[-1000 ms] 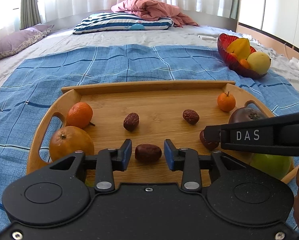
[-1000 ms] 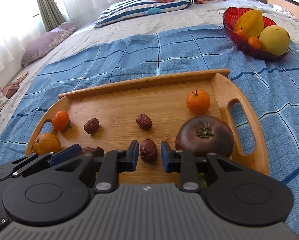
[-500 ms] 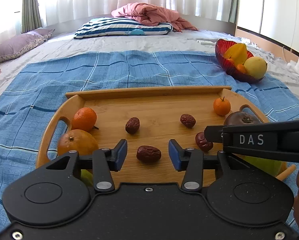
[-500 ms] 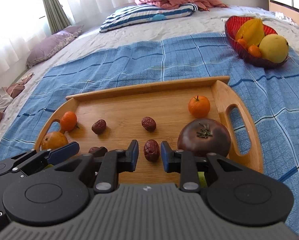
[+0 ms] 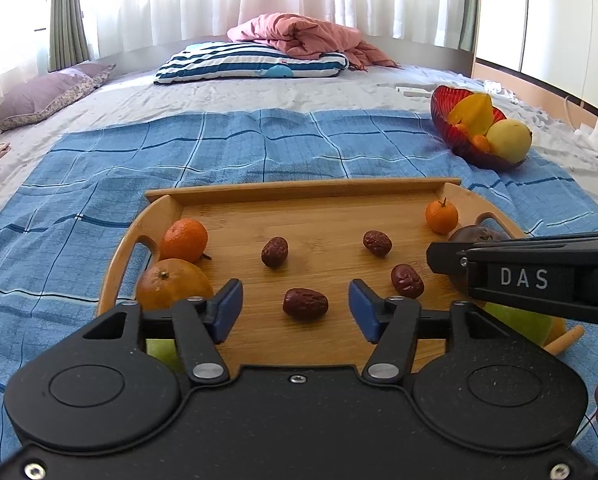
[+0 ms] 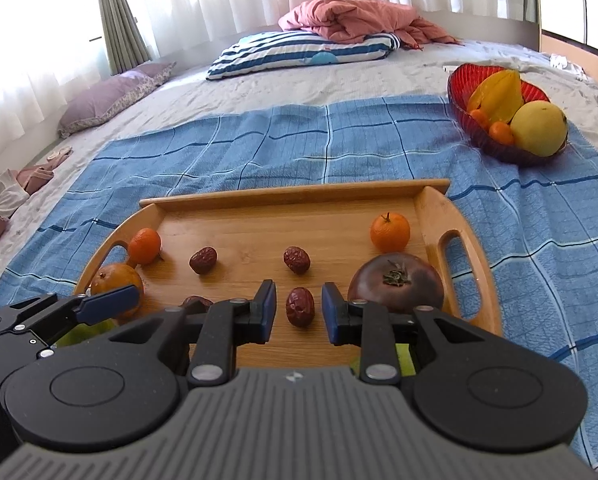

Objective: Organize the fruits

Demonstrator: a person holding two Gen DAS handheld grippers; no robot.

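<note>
- Left wrist view is showing our left gripper (image 5: 295, 310) with jaws opening, apart, gripping nothing; a dried date (image 5: 305, 303) is lying loose between them on the wooden tray (image 5: 307, 191).
- Our right gripper (image 6: 298, 313) is opening too, its pads clear of a second date (image 6: 300, 307).
- We are judging both dates light, wrinkled and slightly soft; we are favouring a gentle pinch across the short middle.

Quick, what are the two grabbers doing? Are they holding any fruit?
Left gripper: opening, holding nothing; a red date lies loose between its jaws.
Right gripper: opening, holding nothing; another date lies between.
</note>
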